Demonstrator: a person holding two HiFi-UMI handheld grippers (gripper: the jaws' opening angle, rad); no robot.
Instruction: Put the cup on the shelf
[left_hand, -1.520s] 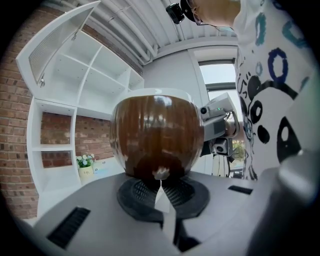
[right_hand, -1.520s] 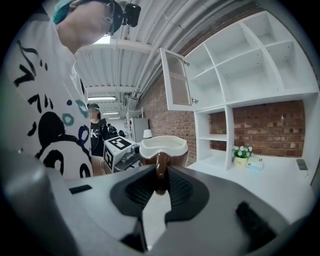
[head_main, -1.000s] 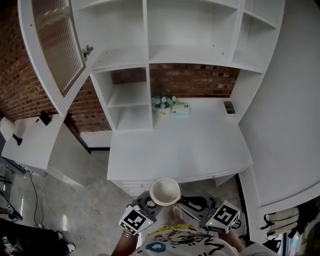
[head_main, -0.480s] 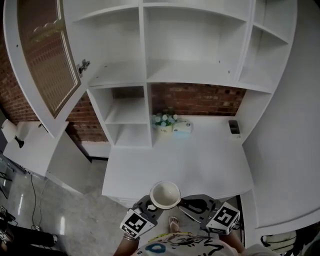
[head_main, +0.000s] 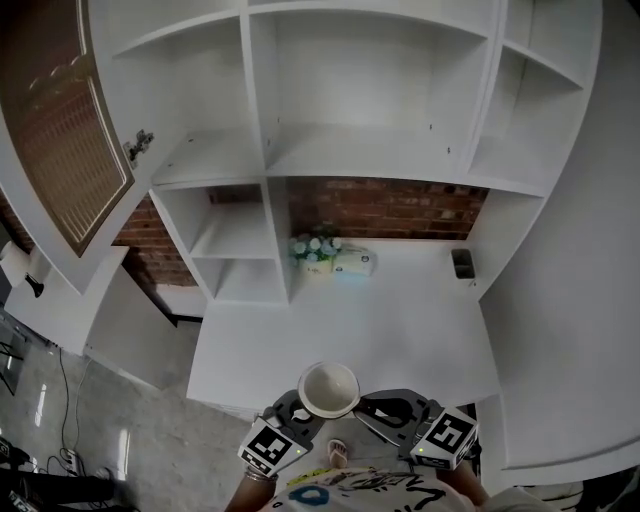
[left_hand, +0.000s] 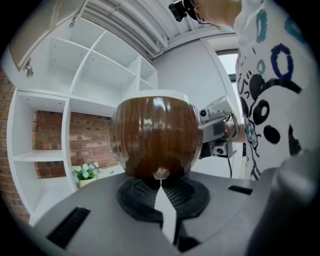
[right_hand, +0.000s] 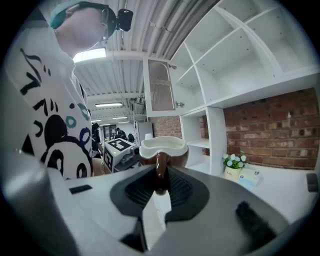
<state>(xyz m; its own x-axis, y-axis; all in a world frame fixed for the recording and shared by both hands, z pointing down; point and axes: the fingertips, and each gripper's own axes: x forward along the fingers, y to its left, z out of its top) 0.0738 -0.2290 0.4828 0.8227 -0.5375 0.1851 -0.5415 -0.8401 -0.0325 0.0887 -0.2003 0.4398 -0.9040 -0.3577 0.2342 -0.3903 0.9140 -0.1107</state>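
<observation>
The cup (head_main: 330, 388) is pinched by its handle (right_hand: 160, 170) in the right gripper (right_hand: 159, 186) and propped on the pressed-together jaws of the left gripper (left_hand: 161, 176) (shelf (head_main: 350, 155) well ahead); it could be tipped if either is shifted unevenly

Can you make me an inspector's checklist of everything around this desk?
Surface: white desk, mostly bare.
Job's things: cup, held up near the desk's front, not yet on the shelves.
Clutter: flowers, box and a small dark thing at the desk's back.
Claws: right claw shut on the cup's handle; left claw has its jaws together, at the cup's base.
Cables: cable on the floor, left.
Surroundings: brick wall; open door.
</observation>
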